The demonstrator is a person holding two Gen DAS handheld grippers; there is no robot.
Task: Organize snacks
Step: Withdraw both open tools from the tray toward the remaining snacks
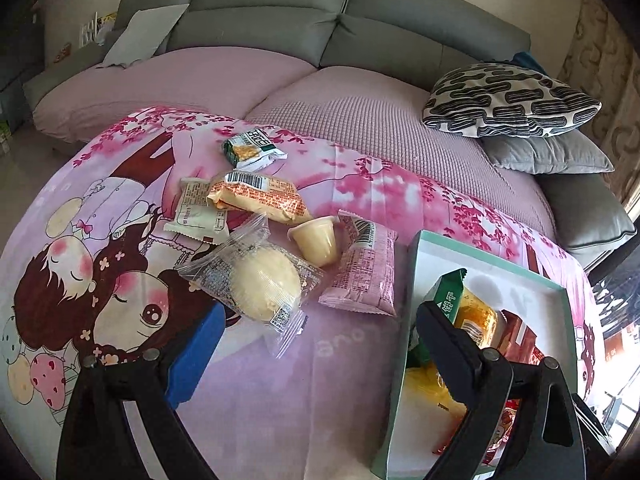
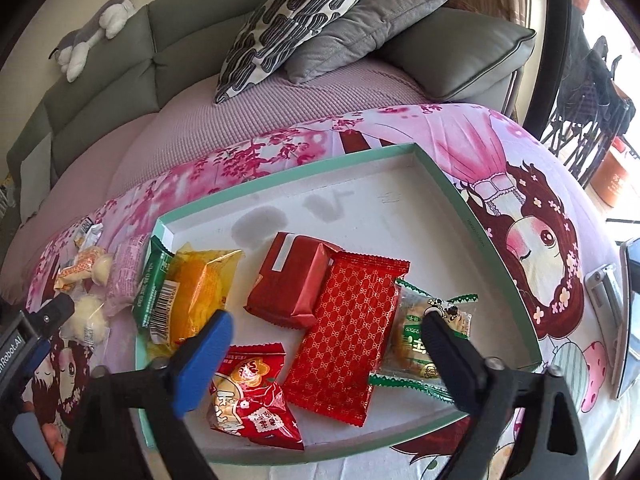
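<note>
The right gripper point(image 2: 326, 330) hangs spread wide and empty over the red patterned packet point(image 2: 344, 336) in the green-rimmed tray point(image 2: 492, 232); the left gripper point(image 1: 316, 320) is spread too, empty.

grey sofa point(image 1: 280, 20), patterned cushion point(image 1: 508, 100), daylight

Open left tongs point(image 1: 320, 328) hover above loose snacks point(image 1: 276, 240) beside the box point(image 1: 408, 292)
</note>
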